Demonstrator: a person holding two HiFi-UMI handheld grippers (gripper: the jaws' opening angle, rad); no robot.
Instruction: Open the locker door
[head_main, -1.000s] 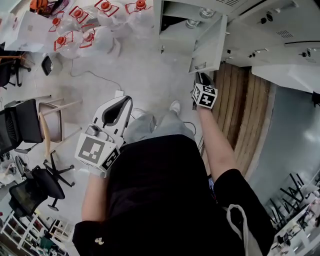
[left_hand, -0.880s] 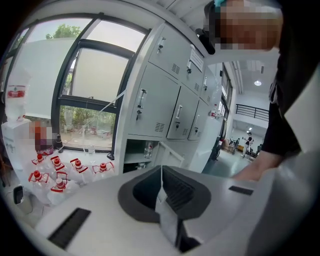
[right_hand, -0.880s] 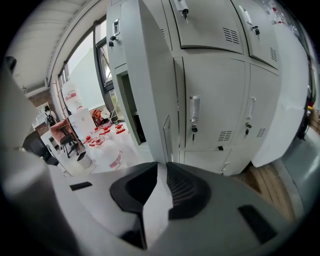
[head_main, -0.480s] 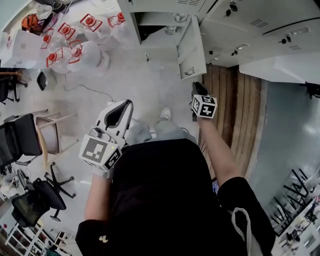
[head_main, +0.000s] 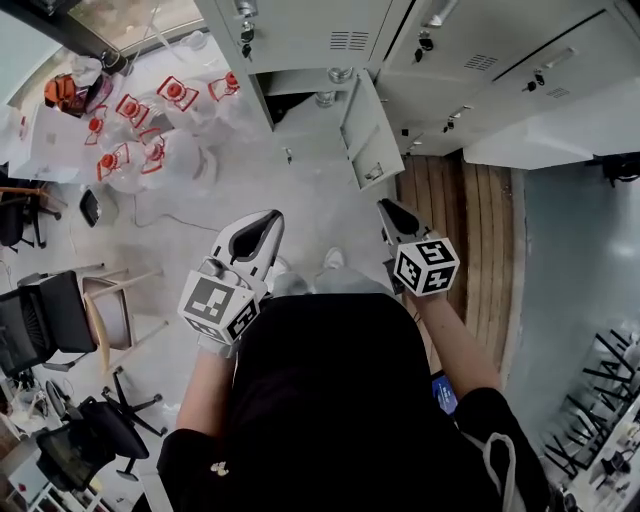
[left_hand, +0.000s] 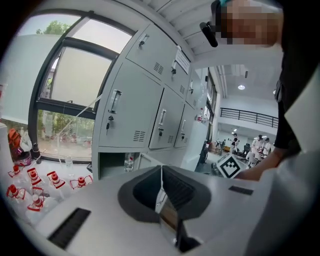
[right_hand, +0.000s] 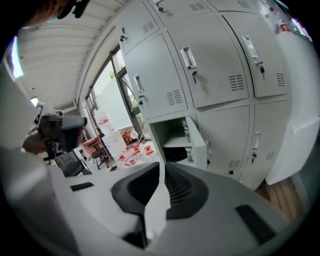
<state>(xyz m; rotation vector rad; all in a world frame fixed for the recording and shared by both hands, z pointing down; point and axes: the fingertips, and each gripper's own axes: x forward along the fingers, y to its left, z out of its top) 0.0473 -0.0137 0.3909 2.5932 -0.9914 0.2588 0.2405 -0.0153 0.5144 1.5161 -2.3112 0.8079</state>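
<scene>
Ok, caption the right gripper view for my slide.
Right hand-held gripper, jaws shut and empty, facing a bank of grey lockers with one lower locker door swung open.

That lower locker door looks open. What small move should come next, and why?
Probably just rest: the locker door stands swung wide, and the left gripper and right gripper are both shut, empty and clear of it, so nothing seems left to pull.

Lockers (head_main: 310, 30): painted metal, were matt pale grey and smooth.
Locker door (head_main: 368, 135): was the same matt sheet metal.
Floor (head_main: 300, 200): looked smooth, mottled grey.
Floor strip (head_main: 470, 240): was planked wood.
Left claw (head_main: 270, 218): was matt white plastic with black ribbed pads.
Water jugs (head_main: 135, 110): were clear glossy plastic.
</scene>
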